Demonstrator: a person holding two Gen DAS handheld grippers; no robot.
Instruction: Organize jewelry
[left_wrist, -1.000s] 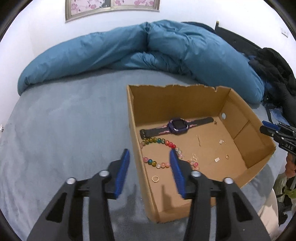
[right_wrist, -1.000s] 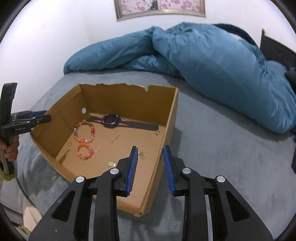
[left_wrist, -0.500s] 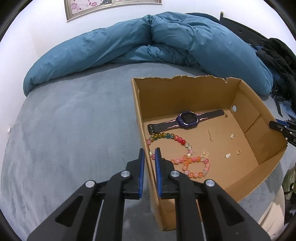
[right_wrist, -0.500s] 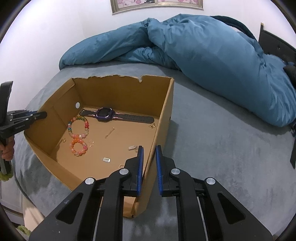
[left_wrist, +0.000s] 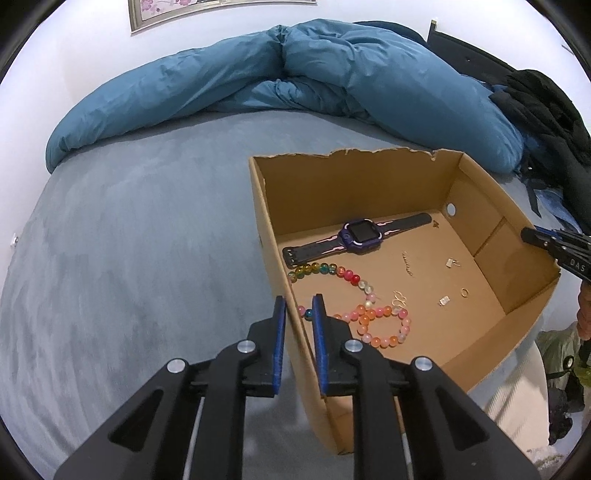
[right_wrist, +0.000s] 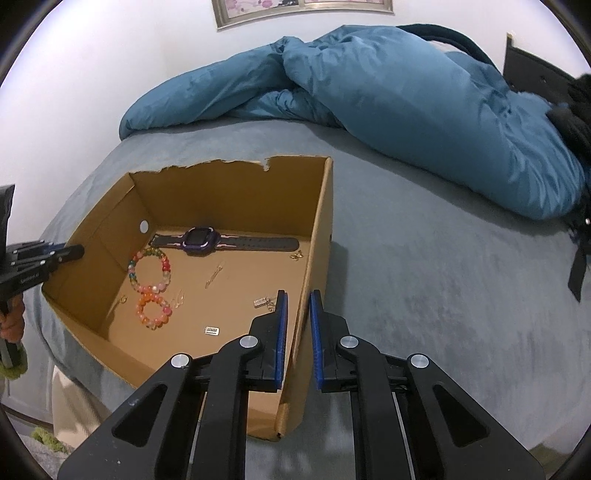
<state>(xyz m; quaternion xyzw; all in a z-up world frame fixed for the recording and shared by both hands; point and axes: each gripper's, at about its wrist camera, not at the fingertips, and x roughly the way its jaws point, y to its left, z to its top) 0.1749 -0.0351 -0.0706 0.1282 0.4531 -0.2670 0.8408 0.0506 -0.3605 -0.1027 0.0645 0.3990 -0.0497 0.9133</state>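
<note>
Blue pads on my left gripper (left_wrist: 298, 314) now pinch the left wall of the cardboard box (left_wrist: 354, 184); a second ago they stood wide with that edge loose between them, and they have just closed onto it. My right gripper (right_wrist: 296, 308) has done the same on the opposite wall, its jaws having narrowed onto the cardboard within the last second. So I have the box clamped from both sides, and it sits nearer in both views than before, which I read as drawing it toward me across the grey bedspread (left_wrist: 140, 236).

Inside, the jewelry lies loose on the floor: a purple watch (left_wrist: 360, 233) by the far wall, a multicolour bead bracelet (left_wrist: 332, 273) touching an orange one (left_wrist: 384, 325), with small gold pieces and a ring (left_wrist: 464, 292) scattered apart. Nothing is sorted yet; the blue duvet (left_wrist: 332, 81) lies heaped behind.
</note>
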